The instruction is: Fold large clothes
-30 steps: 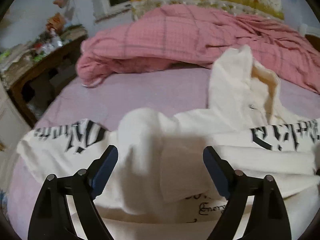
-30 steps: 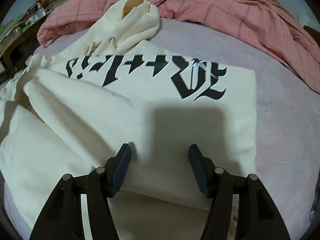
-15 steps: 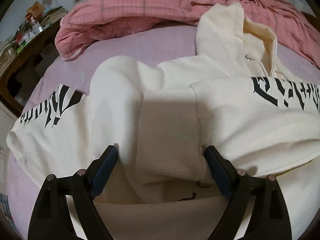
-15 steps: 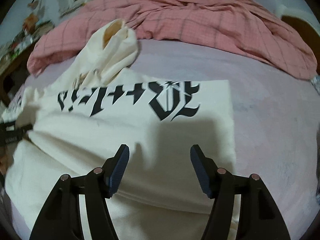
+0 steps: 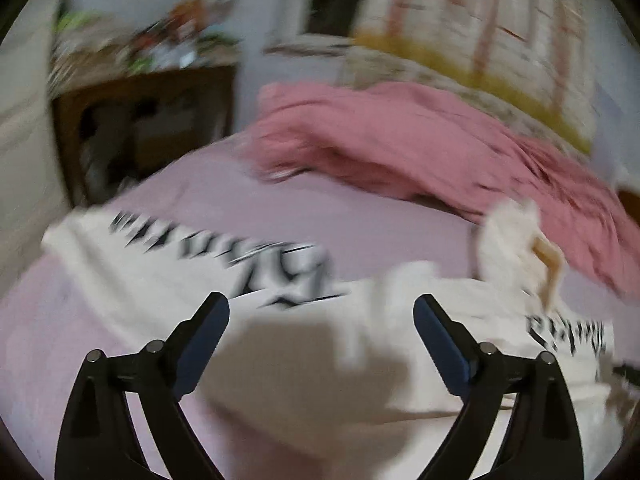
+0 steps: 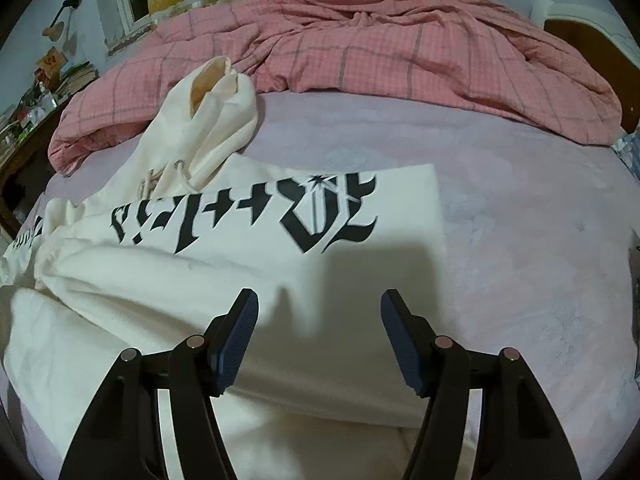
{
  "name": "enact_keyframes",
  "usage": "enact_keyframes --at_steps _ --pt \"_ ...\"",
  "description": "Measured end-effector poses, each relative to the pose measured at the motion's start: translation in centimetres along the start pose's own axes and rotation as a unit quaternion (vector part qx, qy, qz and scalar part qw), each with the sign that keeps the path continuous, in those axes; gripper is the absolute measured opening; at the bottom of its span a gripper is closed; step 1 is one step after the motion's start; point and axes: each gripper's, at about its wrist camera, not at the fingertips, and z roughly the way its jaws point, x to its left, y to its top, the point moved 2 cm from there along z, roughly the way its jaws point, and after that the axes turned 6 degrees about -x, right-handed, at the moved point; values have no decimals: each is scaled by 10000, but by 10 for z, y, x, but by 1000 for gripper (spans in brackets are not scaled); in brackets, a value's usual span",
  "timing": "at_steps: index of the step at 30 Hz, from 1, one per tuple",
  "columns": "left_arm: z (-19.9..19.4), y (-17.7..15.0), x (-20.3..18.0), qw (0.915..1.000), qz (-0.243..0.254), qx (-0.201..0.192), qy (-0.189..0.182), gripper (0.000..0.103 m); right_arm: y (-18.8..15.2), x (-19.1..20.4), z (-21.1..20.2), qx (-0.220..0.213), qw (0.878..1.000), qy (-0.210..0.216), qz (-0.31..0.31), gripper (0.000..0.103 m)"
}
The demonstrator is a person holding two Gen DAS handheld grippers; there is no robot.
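— Across the lilac bed sheet (image 6: 520, 216), what lay there?

— Biggest was the pink checked quilt (image 6: 400, 48), bunched along the far edge of the bed. Nearer the front edge sprawled the cream hoodie (image 6: 168, 320), black lettering on its sleeves, hood (image 6: 212, 112) heaped toward the quilt. One lettered sleeve (image 6: 280, 216) was folded across the body; in the left wrist view, the other sleeve (image 5: 168, 256) stretched out flat toward the bed's left side.

— And beside the bed?

— A dark wooden table (image 5: 144, 120) with clutter on top stood past the left edge, though that view was badly smeared.

— How was the right gripper (image 6: 319, 308) posed?

— It pointed steeply down over the hoodie's folded body, near the sleeve's squared end. Its jaws stood partly apart with nothing between them; the pads touched no cloth.

— The left gripper (image 5: 321, 312)?

— It was tilted less sharply, aimed across the hoodie toward the outstretched sleeve. Its jaws had just been widening and stood nearly as far apart as they go, empty, with fabric only below them.
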Motion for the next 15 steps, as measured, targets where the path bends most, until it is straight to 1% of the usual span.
enact_keyframes --at_steps 2,3,4,5,6,7,8,9,10,11,12,14,15 --pt "5 -3 43 9987 -424 80 270 93 0 6 -3 -56 9999 -33 -144 66" --pt "6 -5 60 9977 -537 57 422 92 0 8 -3 -71 9998 -56 -180 66" --pt "5 -7 77 9955 -623 -64 715 92 0 9 -3 -75 9998 -48 -205 66" --pt "3 -10 95 9911 -746 -236 1074 91 -1 10 -3 -45 9998 26 -200 66" --pt "2 -15 112 9859 -968 -308 1331 90 -3 11 -3 10 9998 136 -157 66" --pt "8 -19 128 9839 -1241 -188 1271 87 -3 11 -2 50 9997 222 -118 66" --pt "19 -25 144 9819 -1606 78 998 78 -4 13 -2 97 9993 345 -59 66" --pt "27 -32 155 9783 -1894 266 803 74 -4 15 -3 97 9991 403 -61 66" --pt "36 -38 165 9728 -2169 396 708 70 -4 17 -5 59 9989 440 -121 66" --pt "42 -42 172 9692 -2332 373 701 67 -4 20 -7 18 9989 428 -198 66" --pt "42 -44 173 9677 -2403 233 729 65 -4 22 -9 -16 9989 395 -259 66" --pt "43 -42 175 9648 -2532 -78 711 64 -4 24 -10 -53 9988 399 -292 66" --pt "48 -41 179 9630 -2603 -87 689 63 -4 23 -10 -43 9987 419 -275 66"
